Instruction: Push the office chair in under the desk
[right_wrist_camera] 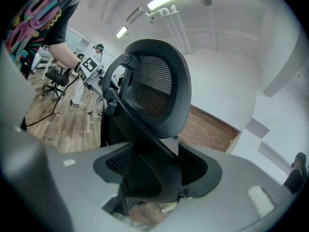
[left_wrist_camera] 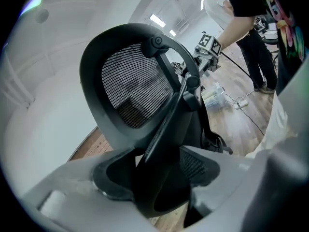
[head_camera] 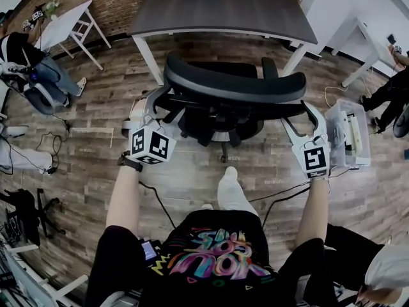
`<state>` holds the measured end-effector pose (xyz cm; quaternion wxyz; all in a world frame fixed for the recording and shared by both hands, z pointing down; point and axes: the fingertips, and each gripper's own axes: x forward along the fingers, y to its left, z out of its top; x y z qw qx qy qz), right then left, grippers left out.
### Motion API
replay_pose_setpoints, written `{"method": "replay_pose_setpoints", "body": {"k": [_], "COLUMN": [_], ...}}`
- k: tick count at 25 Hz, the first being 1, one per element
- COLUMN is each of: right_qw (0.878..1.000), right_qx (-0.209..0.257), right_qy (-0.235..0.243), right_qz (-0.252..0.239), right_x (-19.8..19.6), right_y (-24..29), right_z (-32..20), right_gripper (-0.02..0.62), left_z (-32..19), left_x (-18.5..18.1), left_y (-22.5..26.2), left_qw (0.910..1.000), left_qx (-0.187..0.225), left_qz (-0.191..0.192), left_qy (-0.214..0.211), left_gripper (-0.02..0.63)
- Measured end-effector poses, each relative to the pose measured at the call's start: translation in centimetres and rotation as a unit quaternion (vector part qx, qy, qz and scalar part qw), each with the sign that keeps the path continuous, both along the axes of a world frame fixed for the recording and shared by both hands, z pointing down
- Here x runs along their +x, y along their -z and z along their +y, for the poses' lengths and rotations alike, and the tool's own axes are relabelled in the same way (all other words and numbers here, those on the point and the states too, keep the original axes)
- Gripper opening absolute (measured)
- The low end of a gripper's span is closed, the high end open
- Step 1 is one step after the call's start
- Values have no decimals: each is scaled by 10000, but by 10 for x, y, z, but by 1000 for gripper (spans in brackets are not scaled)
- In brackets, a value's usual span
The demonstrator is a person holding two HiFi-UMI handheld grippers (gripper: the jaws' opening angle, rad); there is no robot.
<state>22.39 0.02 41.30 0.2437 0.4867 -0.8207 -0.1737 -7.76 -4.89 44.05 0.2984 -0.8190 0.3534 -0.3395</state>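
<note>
- While you stand behind the office chair (head_camera: pixel 233 85), both tools hold it. The left hand-held gripper (head_camera: pixel 152 104) is clenched on the left side of its back frame (left_wrist_camera: pixel 166 129), and the right hand-held gripper (head_camera: pixel 305 114) is clenched on the right side.
- The chair stands on the wooden floor (head_camera: pixel 96 107) just before the counter (head_camera: pixel 217 11). Its seat is near the front edge and seems not yet under the top.
- I judge that the step in hand is the push itself: the grasp is made, the way under the counter is not yet covered.
- The next move calls for an even push forward with both arms, so that the chair rolls straight between the counter legs.
- Mind the plastic box (head_camera: pixel 348 133) near your right side, and the cables (head_camera: pixel 160 203) on the floor by your feet.
</note>
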Motion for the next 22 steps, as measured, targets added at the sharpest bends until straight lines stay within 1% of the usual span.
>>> {"method": "replay_pose_setpoints", "body": {"k": [3, 7, 13, 19, 22], "right_qw": [10000, 9999, 9996, 9993, 9991], "right_qx": [-58, -27, 46, 124, 153], "right_qy": [-15, 108, 228, 262, 287], "right_qz": [16, -25, -146, -238, -264], "right_x": [4, 12, 20, 13, 12], "right_y": [-1, -1, 0, 1, 2], "right_z": [-25, -52, -89, -130, -149], "right_gripper": [275, 273, 272, 273, 273], "left_z": [-22, -46, -81, -121, -141], "left_x": [2, 11, 18, 9, 8], "left_y": [1, -3, -1, -5, -4], "left_qw": [10000, 9998, 9992, 9986, 9986], "left_qx": [0, -154, -254, -342, -343], "left_qz": [-15, -33, -8, -69, -12], "left_qy": [81, 154, 296, 397, 414], "left_gripper": [278, 279, 279, 279, 279]}}
